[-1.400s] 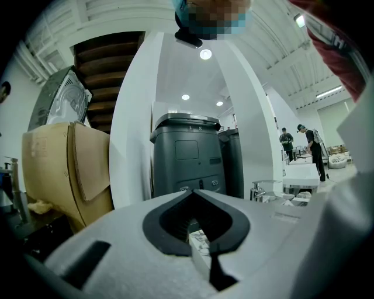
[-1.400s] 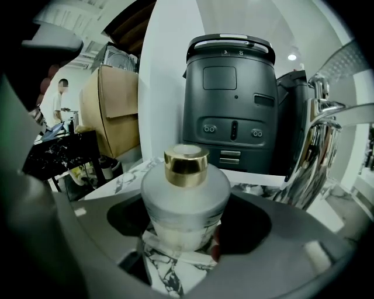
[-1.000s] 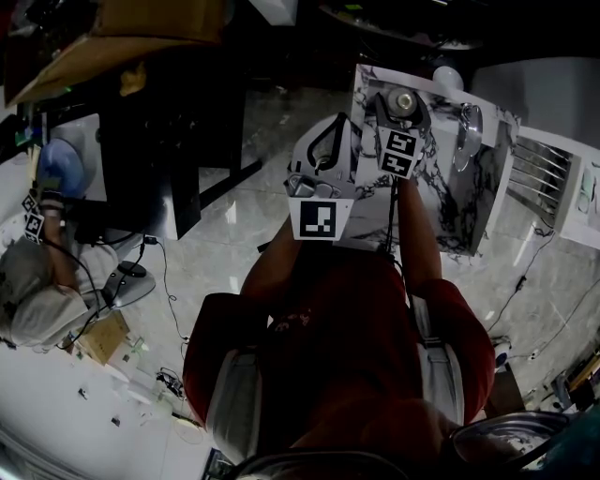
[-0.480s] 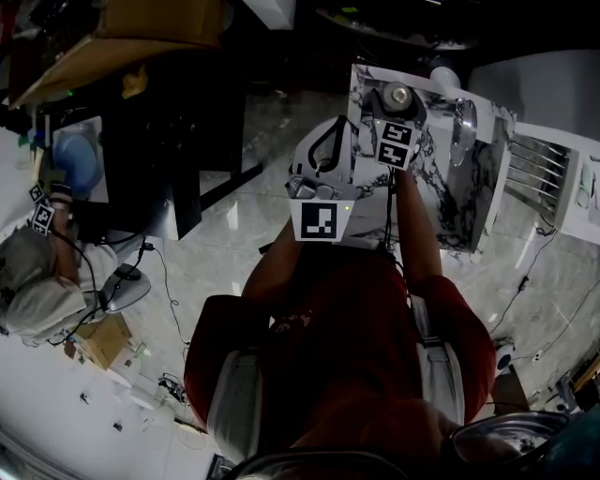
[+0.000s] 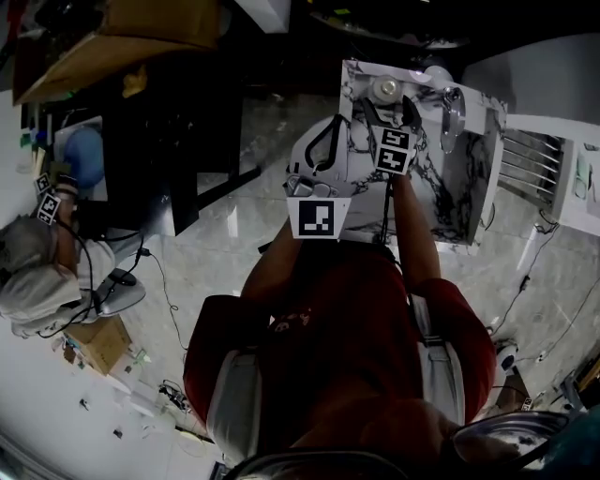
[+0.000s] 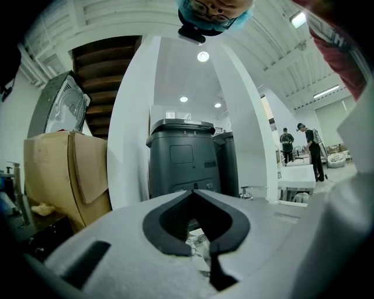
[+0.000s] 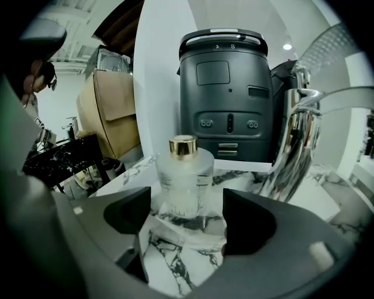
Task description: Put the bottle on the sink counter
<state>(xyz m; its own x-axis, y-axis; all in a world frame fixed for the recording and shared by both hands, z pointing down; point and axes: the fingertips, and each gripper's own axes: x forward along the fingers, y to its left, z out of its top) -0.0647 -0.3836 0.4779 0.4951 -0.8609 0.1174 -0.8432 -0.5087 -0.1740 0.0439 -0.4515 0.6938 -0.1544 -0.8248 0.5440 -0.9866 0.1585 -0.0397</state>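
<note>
A frosted glass bottle [image 7: 186, 181] with a gold cap stands upright on the marble sink counter [image 7: 175, 257]. In the head view the bottle [image 5: 384, 91] sits near the far left corner of the counter [image 5: 441, 197]. My right gripper [image 7: 187, 213] is open. Its jaws have just been opening, and the bottle stands free just past the fingertips with neither pad touching it. Seen from the head, the right gripper [image 5: 389, 114] is right behind the bottle. My left gripper [image 5: 322, 155] hovers to the left of the counter, its jaws shut on nothing [image 6: 194, 195].
A chrome faucet [image 7: 295, 152] rises at the right of the bottle. A dark grey appliance [image 7: 228, 99] stands behind the counter. A white rack [image 5: 530, 173] adjoins the counter's right side. A cardboard box [image 5: 141, 28] and another person [image 5: 37, 272] are at the left.
The right gripper's jaws have spread wider and drawn back a little from the bottle, which now stands by itself on the counter. The left gripper drifted slightly.
</note>
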